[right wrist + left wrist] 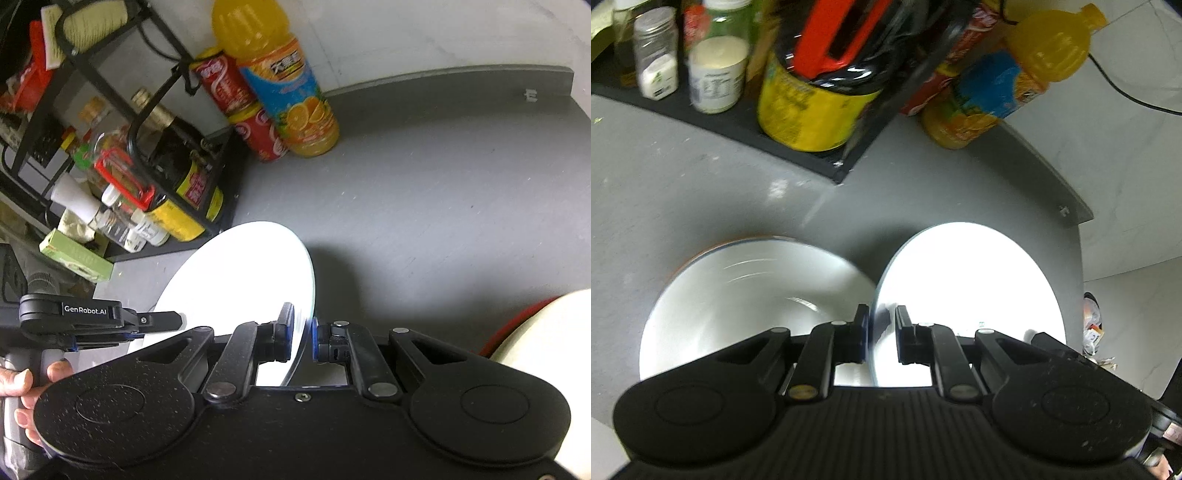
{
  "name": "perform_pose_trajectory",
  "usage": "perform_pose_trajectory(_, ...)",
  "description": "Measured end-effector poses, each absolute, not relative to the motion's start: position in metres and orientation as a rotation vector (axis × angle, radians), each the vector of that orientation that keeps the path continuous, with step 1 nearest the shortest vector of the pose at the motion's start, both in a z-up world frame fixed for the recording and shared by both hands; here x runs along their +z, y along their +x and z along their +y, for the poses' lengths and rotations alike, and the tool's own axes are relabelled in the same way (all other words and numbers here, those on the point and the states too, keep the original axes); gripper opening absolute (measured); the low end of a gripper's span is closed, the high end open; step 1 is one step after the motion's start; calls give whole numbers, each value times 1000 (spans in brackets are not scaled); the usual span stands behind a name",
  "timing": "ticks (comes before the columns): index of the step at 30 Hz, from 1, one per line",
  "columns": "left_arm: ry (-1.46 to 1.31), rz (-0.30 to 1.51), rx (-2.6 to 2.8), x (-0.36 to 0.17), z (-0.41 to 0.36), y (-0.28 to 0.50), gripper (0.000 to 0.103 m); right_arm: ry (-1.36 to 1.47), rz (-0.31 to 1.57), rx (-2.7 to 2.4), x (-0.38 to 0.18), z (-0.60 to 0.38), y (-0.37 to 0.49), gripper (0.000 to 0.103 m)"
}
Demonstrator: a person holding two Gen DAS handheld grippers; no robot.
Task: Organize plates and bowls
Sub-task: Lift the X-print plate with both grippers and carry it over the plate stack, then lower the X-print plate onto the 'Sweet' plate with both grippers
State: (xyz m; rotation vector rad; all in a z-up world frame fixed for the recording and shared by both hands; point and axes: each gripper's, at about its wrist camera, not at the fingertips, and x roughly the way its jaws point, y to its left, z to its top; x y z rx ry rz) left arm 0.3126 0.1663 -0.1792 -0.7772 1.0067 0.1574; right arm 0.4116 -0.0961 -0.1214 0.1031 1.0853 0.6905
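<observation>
Right gripper (300, 334) and left gripper (881, 332) both pinch round white flat plate (240, 280) rim between fingers; keep it level, lower evenly beside white ceramic bowl (746, 295).

Plate (971, 280) edge between fingers (862, 325) — bowl (746, 295) alongside

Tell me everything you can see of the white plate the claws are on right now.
The plate is round, flat and plain white, glossy like glazed ceramic or glass, with a thin edge; glare washes out its face. It is tilted, held above the grey counter. Both claws are shut on its near rim: the right claw at one side, the left claw at the other. In the left view it sits beside a white bowl; whether they touch is unclear.
</observation>
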Motion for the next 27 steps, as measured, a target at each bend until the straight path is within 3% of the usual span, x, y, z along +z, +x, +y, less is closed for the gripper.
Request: perform_pose_trajectory(27, -776, 1073, 208, -222, 204, 266, 16, 6, 1127, 707, -143, -52, 370, 10)
